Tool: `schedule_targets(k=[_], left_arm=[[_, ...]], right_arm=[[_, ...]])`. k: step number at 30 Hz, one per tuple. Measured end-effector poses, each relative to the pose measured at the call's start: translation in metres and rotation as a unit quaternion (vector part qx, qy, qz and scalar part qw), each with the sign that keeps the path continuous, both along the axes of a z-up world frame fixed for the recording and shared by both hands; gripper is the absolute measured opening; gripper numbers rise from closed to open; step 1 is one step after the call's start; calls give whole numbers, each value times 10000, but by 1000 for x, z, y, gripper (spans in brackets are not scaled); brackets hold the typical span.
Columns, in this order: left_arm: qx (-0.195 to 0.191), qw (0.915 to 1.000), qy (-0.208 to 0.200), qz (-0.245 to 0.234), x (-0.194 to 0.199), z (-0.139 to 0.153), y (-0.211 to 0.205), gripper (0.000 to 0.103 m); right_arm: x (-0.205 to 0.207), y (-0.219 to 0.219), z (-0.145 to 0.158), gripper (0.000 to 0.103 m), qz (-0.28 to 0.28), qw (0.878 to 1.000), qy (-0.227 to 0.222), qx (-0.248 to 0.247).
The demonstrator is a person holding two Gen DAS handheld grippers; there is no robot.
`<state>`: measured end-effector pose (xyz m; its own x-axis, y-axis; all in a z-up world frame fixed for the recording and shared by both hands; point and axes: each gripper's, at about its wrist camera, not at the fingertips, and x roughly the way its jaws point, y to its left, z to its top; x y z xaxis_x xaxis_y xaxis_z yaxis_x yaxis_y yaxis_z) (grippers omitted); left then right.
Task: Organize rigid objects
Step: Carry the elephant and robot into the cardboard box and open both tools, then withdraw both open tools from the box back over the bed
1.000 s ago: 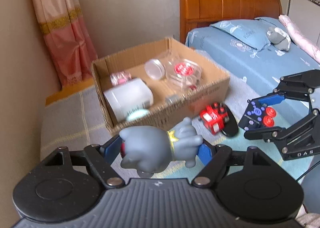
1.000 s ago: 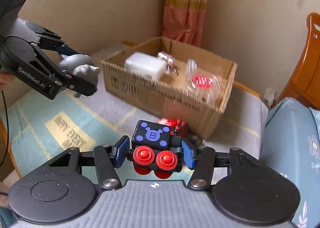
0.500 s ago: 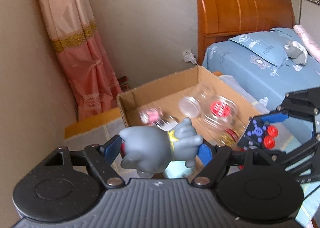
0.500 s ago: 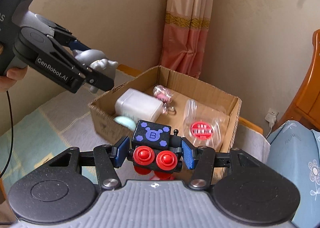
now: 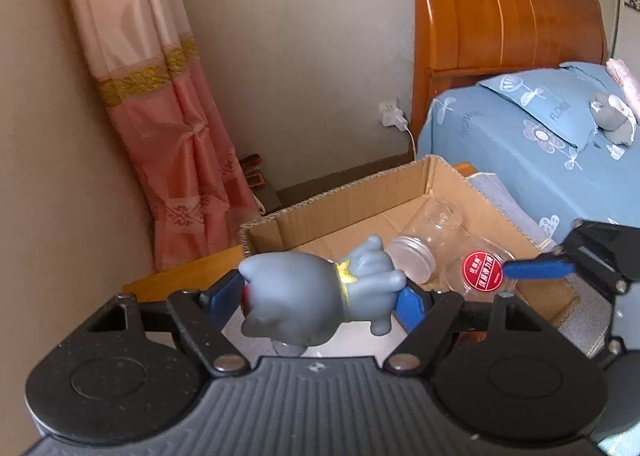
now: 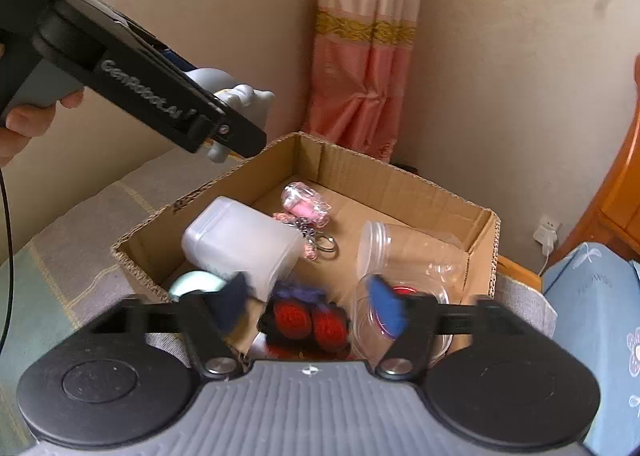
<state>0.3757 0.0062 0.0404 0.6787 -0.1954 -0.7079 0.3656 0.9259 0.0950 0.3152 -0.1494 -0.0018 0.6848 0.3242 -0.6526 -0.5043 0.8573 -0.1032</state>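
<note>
Cardboard box (image 6: 400, 191) on a blanketed surface by curtain (image 6: 360, 55) and bed (image 5: 540, 159); left claw (image 5: 316, 298) pinches the gray toy (image 5: 312, 296), right claw (image 6: 308, 306) spread.

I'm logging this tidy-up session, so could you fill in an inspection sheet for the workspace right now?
Surface: striped grey mat under the box.
Job's things: open brown cardboard box holds white plastic tub, pink keychain, clear jars; blurred black-and-red toy.
Clutter: nothing seen.
Grippers: left gripper clamps grey cat figurine; right gripper open.
Cables: black lead; white wall charger.
Surroundings: pink curtain, blue bed.
</note>
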Motion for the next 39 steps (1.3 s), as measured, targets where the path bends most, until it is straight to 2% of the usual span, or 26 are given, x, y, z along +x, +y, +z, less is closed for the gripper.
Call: schedule_targets(k=[6, 15, 19, 23, 33, 39], left_arm=[[-14, 9999, 110, -18, 21, -6, -10, 78], [42, 9994, 303, -139, 57, -20, -45, 78], [-32, 9996, 276, -10, 65, -24, -53, 84], [-160, 9996, 239, 44, 58, -18, -52, 95], [126, 9999, 17, 0, 12, 4, -46, 98], [116, 9999, -30, 19, -21, 11, -40, 98]], right_arm=[[-18, -9, 3, 102, -105, 9998, -159, 52], [-46, -31, 11, 103, -297, 9993, -237, 69], [-56, -42, 9, 103, -413, 9988, -246, 111], [-69, -56, 3, 103, -579, 9981, -198, 50], [-103, -72, -25, 103, -825, 9961, 266, 164], [-124, -77, -30, 103, -961, 9944, 333, 292]])
